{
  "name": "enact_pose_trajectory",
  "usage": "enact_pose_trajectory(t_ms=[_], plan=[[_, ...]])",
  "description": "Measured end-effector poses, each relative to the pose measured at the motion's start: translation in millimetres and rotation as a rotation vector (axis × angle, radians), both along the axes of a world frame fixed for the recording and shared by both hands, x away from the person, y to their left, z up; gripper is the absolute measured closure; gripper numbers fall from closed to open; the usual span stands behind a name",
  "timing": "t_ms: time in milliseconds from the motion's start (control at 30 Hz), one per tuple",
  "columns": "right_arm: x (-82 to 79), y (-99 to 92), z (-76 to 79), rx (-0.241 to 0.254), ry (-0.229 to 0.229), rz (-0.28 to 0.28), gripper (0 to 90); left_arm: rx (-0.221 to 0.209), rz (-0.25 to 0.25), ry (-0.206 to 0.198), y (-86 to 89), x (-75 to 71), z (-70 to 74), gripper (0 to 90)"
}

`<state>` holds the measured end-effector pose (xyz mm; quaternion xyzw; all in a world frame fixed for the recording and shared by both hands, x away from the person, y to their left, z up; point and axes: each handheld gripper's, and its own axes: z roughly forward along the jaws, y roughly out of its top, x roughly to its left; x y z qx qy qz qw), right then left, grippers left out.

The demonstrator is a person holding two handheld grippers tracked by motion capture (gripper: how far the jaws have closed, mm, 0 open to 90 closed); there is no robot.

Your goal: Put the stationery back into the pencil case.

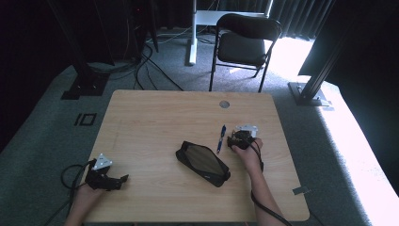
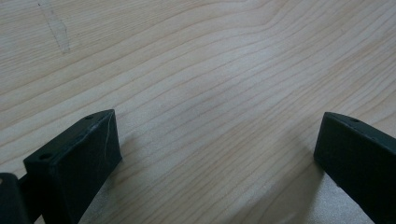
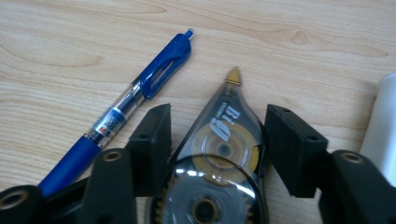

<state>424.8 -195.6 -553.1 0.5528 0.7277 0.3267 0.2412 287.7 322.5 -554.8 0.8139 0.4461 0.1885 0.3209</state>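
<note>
The correction tape [image 3: 219, 158] lies on the table's [image 1: 155, 117] right side beside one blue pen [image 3: 126, 105]. The right gripper [image 3: 217, 140] squeezes its smooth, light, hard plastic sides; hold the wide middle. The left gripper [image 2: 215, 154] is open, empty. One black pencil case [image 1: 203, 162] sits mid-table.

On the table [image 1: 155, 117] were one blue pen [image 3: 135, 93], just left of the right gripper [image 3: 217, 126], one correction tape dispenser [image 3: 217, 154] between its jaws, one white object [image 3: 384, 130] at its right, and one black pencil case [image 1: 202, 162]. One chair [image 1: 244, 44] stood beyond.
</note>
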Motion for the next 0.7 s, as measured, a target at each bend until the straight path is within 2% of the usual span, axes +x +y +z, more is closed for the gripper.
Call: enact_pose_trajectory(t_ms=[133, 267, 333, 700], plan=[[-2.0, 0.8, -0.5, 0.005, -0.011, 0.0, 49.7, 0.0, 0.0, 0.0, 0.0, 0.0, 0.0, 0.6], [-2.2, -0.8, 1.8, 0.027, 0.006, -0.008, 51.0, 0.0, 0.0, 0.0, 0.0, 0.0, 0.0, 0.6], [-2.6, -2.7, 3.8, 0.032, 0.0, -0.009, 51.2, 0.0, -0.001, 0.0, 0.0, 0.0, 0.0, 0.6], [-11.9, -9.5, 27.5, 0.055, -0.027, 0.021, 51.4, 0.0, 0.0, 0.0, 0.0, 0.0, 0.0, 0.7]])
